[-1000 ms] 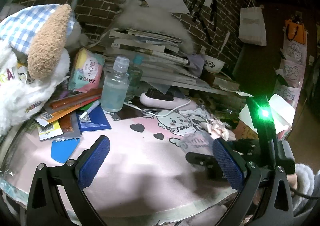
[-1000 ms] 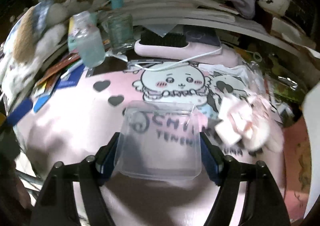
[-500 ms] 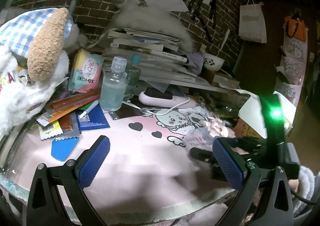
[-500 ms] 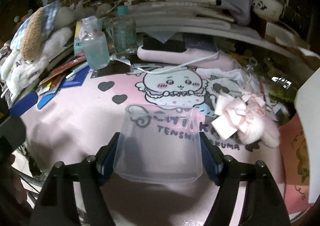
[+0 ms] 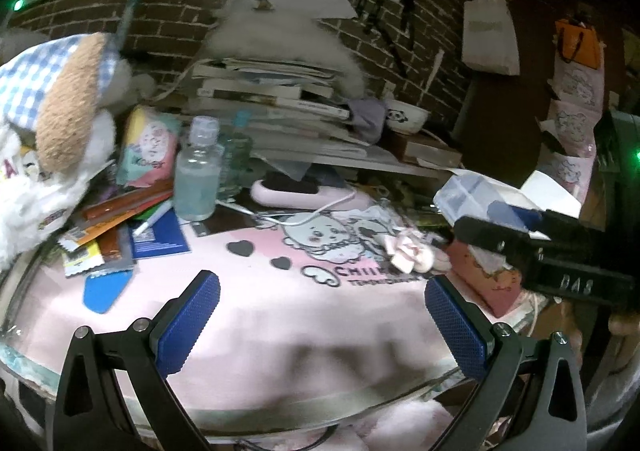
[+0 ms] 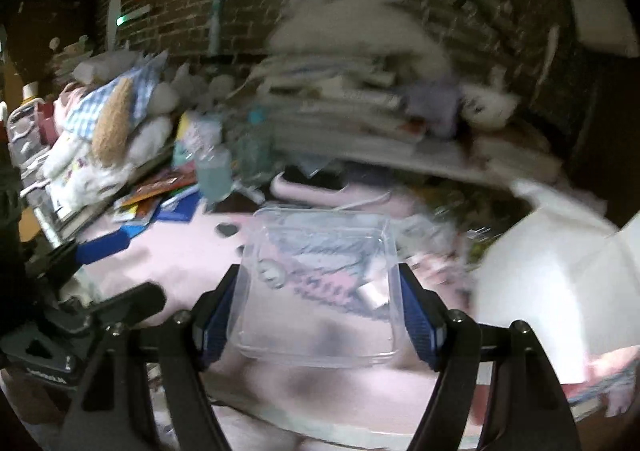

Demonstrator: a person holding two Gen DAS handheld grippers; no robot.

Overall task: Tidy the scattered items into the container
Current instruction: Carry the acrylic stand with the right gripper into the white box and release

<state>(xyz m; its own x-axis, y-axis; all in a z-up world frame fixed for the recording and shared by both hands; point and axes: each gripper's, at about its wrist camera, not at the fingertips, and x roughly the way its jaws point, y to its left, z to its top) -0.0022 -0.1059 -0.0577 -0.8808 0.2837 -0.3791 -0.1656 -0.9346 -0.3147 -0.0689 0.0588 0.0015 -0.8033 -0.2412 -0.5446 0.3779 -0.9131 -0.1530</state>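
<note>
Grippers are working over a cluttered pink mat (image 5: 248, 315) printed with a cartoon figure. Nearest the mat's front edge, the left gripper (image 5: 320, 325) is hovering with its two blue pads spread wide and nothing between them, much as it was a second ago. The right gripper (image 6: 318, 313) is pinching one clear plastic container (image 6: 320, 283) between its pads, gripping its two side walls. Where the container was sitting low over the mat's lettering a second ago, it is now being carried higher, and the right wrist view is blurring with the motion; from the left wrist view the container (image 5: 472, 197) is showing raised beyond the mat's right edge. On the mat's right side, one pale pink bow (image 5: 412, 253) is lying loose beside the lettering. At the mat's far left, one clear bottle (image 5: 198, 181) is standing upright, with one blue card (image 5: 104, 289) lying nearer the front. Beyond the mat, one pink hairbrush (image 5: 304, 193) is resting below one stack of books (image 5: 280, 99), and one plush toy (image 5: 52, 119) is leaning at the mat's left.
</note>
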